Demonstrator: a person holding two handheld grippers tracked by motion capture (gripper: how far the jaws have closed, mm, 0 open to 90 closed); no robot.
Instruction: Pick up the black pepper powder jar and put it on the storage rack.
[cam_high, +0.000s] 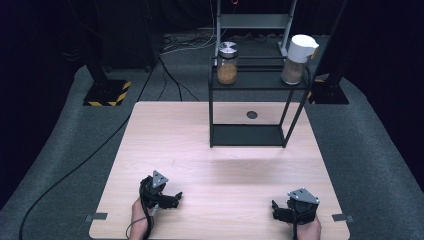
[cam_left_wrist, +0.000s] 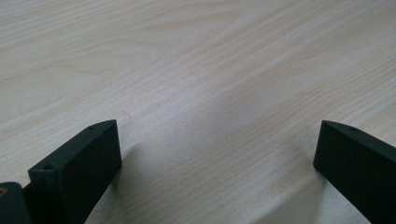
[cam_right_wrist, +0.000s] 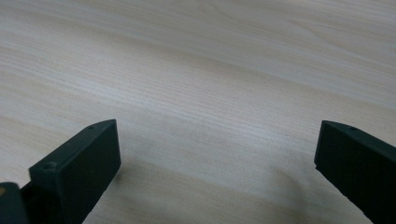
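Both the left gripper (cam_high: 172, 199) and right gripper (cam_high: 278, 210) rest wide open, holding nothing, near the table's (cam_high: 200, 150) front corners, while two jars (cam_high: 227, 63) sit on the black rack (cam_high: 260, 82) at its far edge.

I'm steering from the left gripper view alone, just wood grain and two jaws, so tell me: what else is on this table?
Observer: A black two-tier rack stands at the table's far side.
Operator: Anything on it?
Observer: On its upper shelf, a glass jar with a silver lid at left and a white-topped container at right.
Operator: Where's my other hand-held gripper?
Observer: The right hand-held gripper rests near the table's near right corner, jaws apart, holding nothing.
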